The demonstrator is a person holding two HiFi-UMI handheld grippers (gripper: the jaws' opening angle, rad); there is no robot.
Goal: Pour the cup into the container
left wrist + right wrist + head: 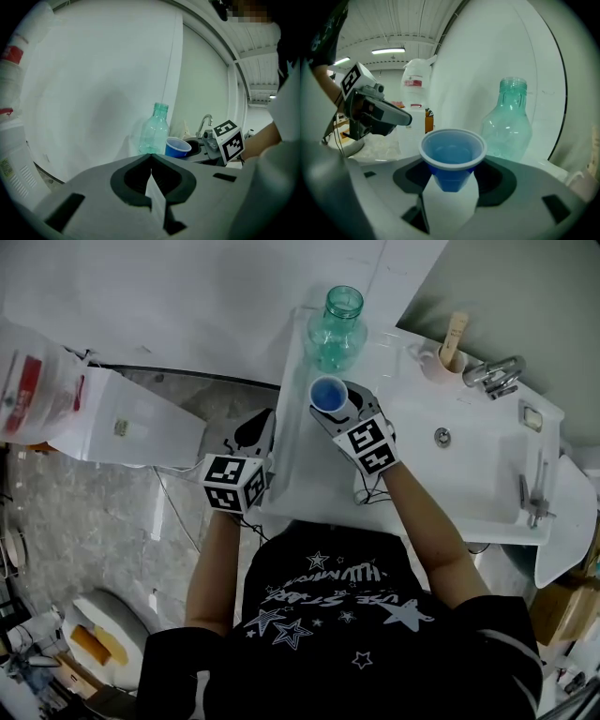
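My right claw (451,172) is closed on the blue plastic cup (328,393), held upright just beside the green-tinted bottle (337,329) standing on the white worktop (292,474). My left claw (151,158) is fully closed and empty, near the worktop's left edge.

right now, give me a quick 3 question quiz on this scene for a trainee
1. True or false: the right gripper holds the cup.
2. What stands just beyond the cup? A. bottle B. kettle C. bowl
3. Fill in: the jaws of the left gripper are ____, with nothing between them.

Key: 1 true; 2 A; 3 shut
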